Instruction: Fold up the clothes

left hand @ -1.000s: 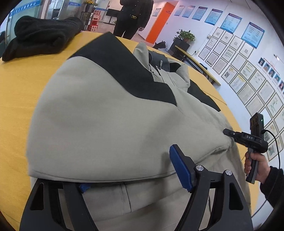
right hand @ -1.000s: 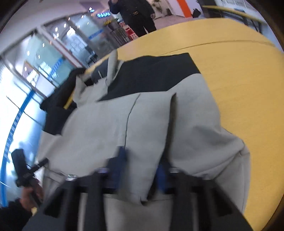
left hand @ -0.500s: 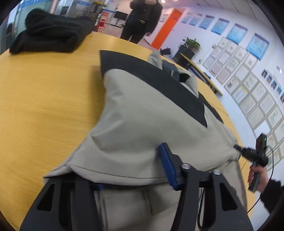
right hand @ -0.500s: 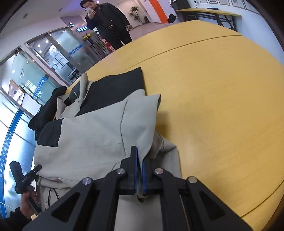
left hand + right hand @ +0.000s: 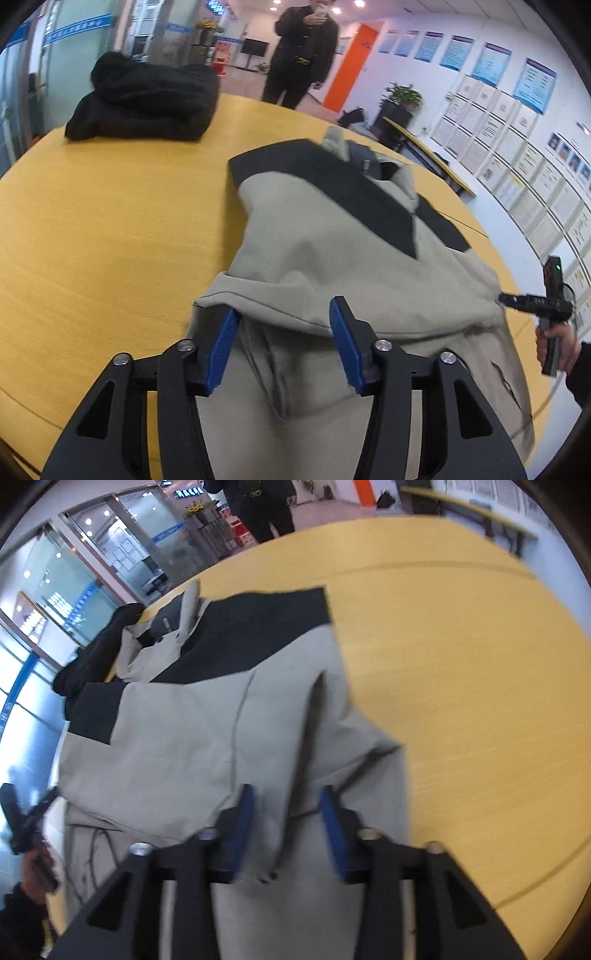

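Observation:
A beige jacket (image 5: 332,266) with black shoulder panels lies on the yellow round table (image 5: 110,240), both sides folded in over its middle. My left gripper (image 5: 282,308) is at the jacket's near left fold. Its jaws are opening, and the fold's edge lies loose between the blue pads (image 5: 221,347). My right gripper (image 5: 287,790) is at the near right side of the jacket (image 5: 184,746). Its jaws are opening too, with a ridge of cloth between them, unpressed. Each wrist view shows the other gripper at the jacket's far side, held by a hand (image 5: 554,339).
A heap of black clothing (image 5: 147,103) lies at the table's far left edge. A person in dark clothes (image 5: 303,48) stands beyond the table. Bare yellow table (image 5: 461,683) stretches to the right of the jacket. A wall of posters runs along the right.
My right gripper was shut on the jacket's edge half a second ago and has let it go. Both grippers have drawn back and up. The jacket's sides now lie folded inward.

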Demonstrator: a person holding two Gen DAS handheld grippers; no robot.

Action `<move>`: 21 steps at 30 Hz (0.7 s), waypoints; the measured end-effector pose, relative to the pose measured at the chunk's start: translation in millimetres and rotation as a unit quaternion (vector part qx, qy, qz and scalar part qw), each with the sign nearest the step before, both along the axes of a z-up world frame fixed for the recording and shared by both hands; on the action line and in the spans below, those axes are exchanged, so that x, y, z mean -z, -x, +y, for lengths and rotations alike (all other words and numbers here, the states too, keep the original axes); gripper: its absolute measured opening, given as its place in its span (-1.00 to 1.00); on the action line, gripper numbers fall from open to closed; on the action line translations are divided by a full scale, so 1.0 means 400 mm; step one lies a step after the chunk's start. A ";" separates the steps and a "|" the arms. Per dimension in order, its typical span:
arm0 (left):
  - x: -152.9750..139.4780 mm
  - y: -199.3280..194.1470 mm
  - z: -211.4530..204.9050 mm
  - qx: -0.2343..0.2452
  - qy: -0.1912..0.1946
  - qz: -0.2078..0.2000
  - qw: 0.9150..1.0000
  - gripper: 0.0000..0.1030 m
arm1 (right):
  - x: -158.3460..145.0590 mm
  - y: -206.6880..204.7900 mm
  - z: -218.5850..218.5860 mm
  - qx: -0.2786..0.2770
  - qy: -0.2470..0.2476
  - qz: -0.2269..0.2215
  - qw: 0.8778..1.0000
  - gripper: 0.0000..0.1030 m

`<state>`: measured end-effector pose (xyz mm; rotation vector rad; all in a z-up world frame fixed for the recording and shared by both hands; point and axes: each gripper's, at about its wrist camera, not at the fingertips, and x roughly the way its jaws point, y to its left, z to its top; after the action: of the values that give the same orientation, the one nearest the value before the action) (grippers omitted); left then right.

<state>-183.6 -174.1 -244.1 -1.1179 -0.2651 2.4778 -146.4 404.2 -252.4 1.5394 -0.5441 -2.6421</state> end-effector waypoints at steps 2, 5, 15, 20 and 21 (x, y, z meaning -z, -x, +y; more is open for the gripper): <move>-0.075 -0.019 0.037 0.041 0.006 0.044 0.998 0.51 | -0.058 -0.021 -0.002 -0.006 -0.044 0.027 0.999 0.15; -0.145 0.013 0.119 0.103 0.019 0.077 0.992 0.72 | -0.151 -0.021 -0.048 -0.053 -0.085 0.095 0.990 0.18; 0.054 0.245 0.192 0.117 0.038 -0.057 0.991 0.56 | 0.067 0.186 -0.145 -0.093 -0.064 0.064 0.992 -0.14; 0.073 0.212 0.234 0.169 0.076 -0.047 0.981 0.67 | 0.068 0.141 -0.067 -0.032 -0.064 0.047 0.996 -0.87; 0.057 0.210 0.240 0.178 0.071 -0.047 0.980 0.67 | 0.058 0.129 -0.071 -0.034 -0.084 0.042 0.995 -0.87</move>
<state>-267.8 -78.1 -267.0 -1.2207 0.0830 2.1566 -197.9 375.9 -275.4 1.4483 -0.2652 -2.7483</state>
